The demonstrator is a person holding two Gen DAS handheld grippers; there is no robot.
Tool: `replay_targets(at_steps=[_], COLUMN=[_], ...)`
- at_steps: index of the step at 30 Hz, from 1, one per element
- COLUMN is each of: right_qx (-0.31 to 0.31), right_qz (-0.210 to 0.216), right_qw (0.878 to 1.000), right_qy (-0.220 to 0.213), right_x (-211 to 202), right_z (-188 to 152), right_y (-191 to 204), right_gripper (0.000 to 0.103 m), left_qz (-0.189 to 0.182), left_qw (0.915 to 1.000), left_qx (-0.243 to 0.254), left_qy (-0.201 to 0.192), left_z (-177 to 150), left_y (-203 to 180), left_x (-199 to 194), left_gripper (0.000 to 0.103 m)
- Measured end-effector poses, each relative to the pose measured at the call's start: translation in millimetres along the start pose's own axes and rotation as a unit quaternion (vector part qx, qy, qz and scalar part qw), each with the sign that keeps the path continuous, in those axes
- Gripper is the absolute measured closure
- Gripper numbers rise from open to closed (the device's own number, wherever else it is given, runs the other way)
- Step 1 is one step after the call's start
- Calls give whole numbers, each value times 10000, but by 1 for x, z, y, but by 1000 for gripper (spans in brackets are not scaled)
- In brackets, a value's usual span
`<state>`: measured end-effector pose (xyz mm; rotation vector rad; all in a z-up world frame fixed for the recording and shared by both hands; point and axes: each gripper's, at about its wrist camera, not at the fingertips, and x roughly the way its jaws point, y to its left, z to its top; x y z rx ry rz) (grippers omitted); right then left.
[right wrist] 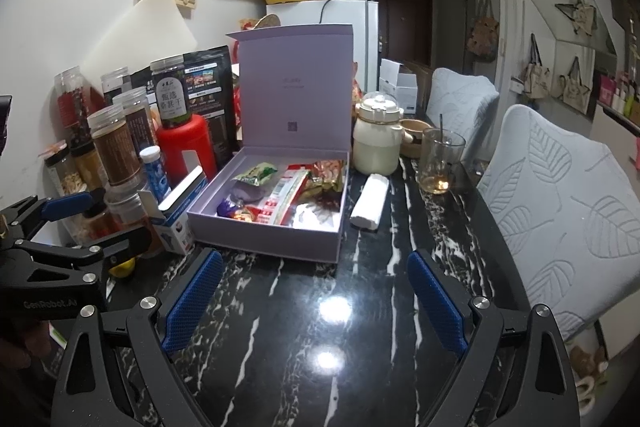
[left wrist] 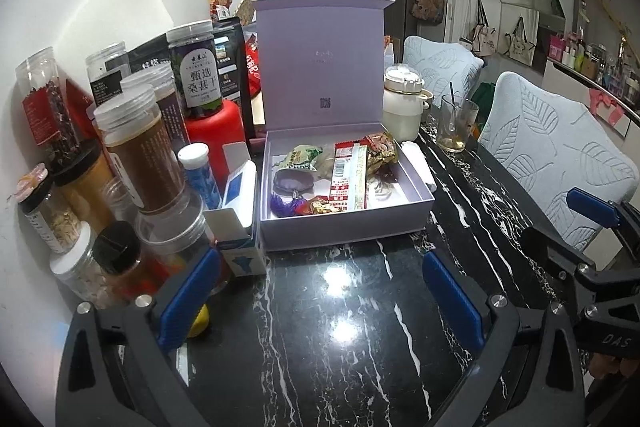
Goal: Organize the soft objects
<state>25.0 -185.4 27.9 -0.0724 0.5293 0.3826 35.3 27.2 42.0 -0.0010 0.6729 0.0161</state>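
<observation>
An open lilac box (left wrist: 340, 233) (right wrist: 264, 241) stands on the black marble table, lid upright. Inside lie snack packets (left wrist: 348, 179) (right wrist: 288, 193), a green packet (left wrist: 303, 157) (right wrist: 256, 173) and a small purple pouch (left wrist: 290, 183) (right wrist: 244, 193). A white soft roll (right wrist: 370, 201) lies on the table right of the box. My left gripper (left wrist: 320, 291) is open and empty in front of the box. My right gripper (right wrist: 316, 299) is open and empty, also short of the box. The right gripper also shows at the left wrist view's right edge (left wrist: 592, 227).
Several jars and bottles (left wrist: 132, 155) (right wrist: 116, 147) crowd the table's left side, with a small blue-white carton (left wrist: 240, 227) (right wrist: 180, 215). A cream pot (right wrist: 378, 139) and a glass (right wrist: 440, 159) stand behind the roll. Two padded chairs (right wrist: 560, 219) flank the right.
</observation>
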Motion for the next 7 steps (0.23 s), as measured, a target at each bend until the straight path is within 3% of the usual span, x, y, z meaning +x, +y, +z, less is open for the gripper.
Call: replay_targets(at_steps=[7], right_qx=[65], right_qz=[32], right_qw=[10000], right_qy=[68], right_x=[7], right_z=[0], right_y=[-2], right_gripper=[8], left_qz=[-53], left_qw=[9999], left_qx=[95], left_qy=[-8], left_z=[-1], left_y=[-6], left_x=[4], left_gripper=[0])
